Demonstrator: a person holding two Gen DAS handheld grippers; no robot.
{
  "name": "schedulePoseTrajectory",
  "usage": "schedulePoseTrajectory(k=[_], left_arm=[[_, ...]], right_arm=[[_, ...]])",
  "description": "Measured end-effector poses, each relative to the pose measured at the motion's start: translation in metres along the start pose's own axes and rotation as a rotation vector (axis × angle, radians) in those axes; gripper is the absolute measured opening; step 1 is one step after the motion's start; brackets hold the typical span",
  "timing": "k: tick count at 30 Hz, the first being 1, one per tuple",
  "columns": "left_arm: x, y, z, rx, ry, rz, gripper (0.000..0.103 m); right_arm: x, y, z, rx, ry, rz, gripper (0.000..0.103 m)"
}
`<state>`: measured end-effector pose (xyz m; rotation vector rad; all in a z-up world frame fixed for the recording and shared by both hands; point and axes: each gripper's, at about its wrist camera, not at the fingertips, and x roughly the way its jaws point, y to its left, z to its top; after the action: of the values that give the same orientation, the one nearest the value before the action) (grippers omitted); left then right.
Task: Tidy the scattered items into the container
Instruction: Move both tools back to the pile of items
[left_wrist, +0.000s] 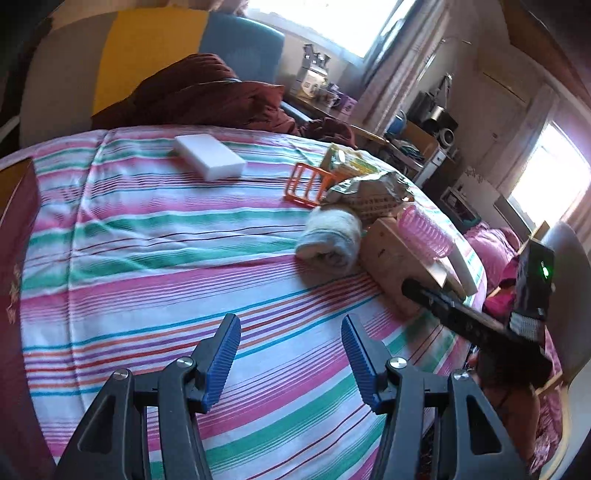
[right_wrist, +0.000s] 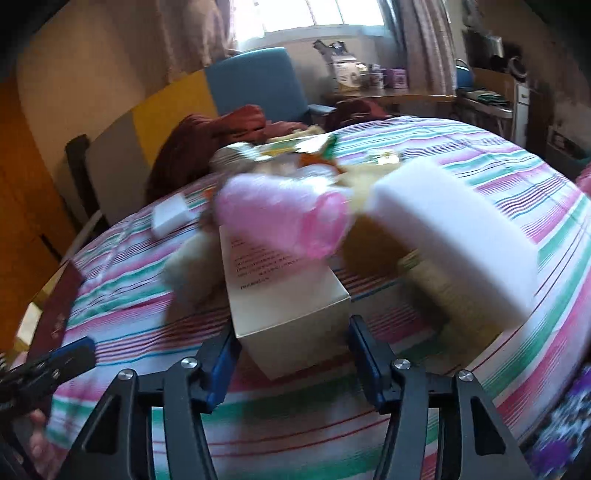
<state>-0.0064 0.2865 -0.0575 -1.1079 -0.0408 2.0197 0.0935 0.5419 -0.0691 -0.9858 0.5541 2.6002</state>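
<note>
Left gripper (left_wrist: 291, 354): fingers spread wide, nothing between them, hovering above the striped pink, green and white bedspread (left_wrist: 147, 258).
Right gripper (right_wrist: 291, 360): fingers parted wide at the near end of the open tan cardboard box (right_wrist: 288, 295); contact cannot be told, the view is blurred.
Box: lying on the bed, a ribbed pink plastic roller (left_wrist: 428, 232) resting at its top.
Rolled white cloth (left_wrist: 330, 238): just beside the box.
White foam block (left_wrist: 208, 157): alone, well apart on the bedspread.
Orange plastic grid piece (left_wrist: 306, 182): against crumpled snack bags (left_wrist: 365, 188).
Second white foam block (right_wrist: 454, 236): by the box, blurred.
</note>
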Motion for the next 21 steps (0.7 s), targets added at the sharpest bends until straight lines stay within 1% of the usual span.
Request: schedulePoseTrajectory(k=[1, 3, 6, 9, 12, 13, 14, 15, 16, 19, 21], left_arm=[[-0.003, 0.002, 0.0, -0.009, -0.008, -0.003, 0.058], [-0.011, 0.005, -0.001, -0.025, -0.031, 0.005, 0.058], [-0.023, 0.009, -0.003, -0.043, -0.058, -0.001, 0.058], [-0.033, 0.01, -0.004, -0.052, -0.076, -0.006, 0.058], [-0.044, 0.01, -0.006, -0.053, -0.1, 0.001, 0.058], [-0.045, 0.01, -0.006, -0.053, -0.104, 0.002, 0.058], [-0.048, 0.01, -0.005, -0.053, -0.108, 0.004, 0.058], [-0.049, 0.01, -0.005, -0.056, -0.108, 0.006, 0.058], [-0.05, 0.008, -0.004, -0.06, -0.106, 0.005, 0.058], [-0.05, 0.001, -0.003, -0.058, -0.095, -0.006, 0.059], [-0.048, -0.011, -0.003, -0.034, -0.081, -0.018, 0.059]], right_arm=[[-0.002, 0.008, -0.005, -0.007, 0.001, 0.012, 0.053], [-0.004, 0.024, -0.014, -0.004, 0.001, 0.05, 0.052], [-0.006, 0.048, -0.027, 0.014, 0.008, 0.14, 0.052], [-0.008, 0.078, -0.04, -0.019, 0.028, 0.225, 0.051], [-0.012, 0.096, -0.045, -0.056, 0.03, 0.267, 0.053], [-0.016, 0.097, -0.046, -0.064, 0.018, 0.275, 0.058], [-0.022, 0.097, -0.047, -0.07, -0.001, 0.276, 0.061], [-0.027, 0.095, -0.048, -0.075, -0.023, 0.266, 0.067], [-0.033, 0.091, -0.049, -0.08, -0.048, 0.246, 0.069], [-0.052, 0.071, -0.051, -0.073, -0.123, 0.167, 0.069], [-0.059, 0.056, -0.049, -0.057, -0.158, 0.095, 0.069]])
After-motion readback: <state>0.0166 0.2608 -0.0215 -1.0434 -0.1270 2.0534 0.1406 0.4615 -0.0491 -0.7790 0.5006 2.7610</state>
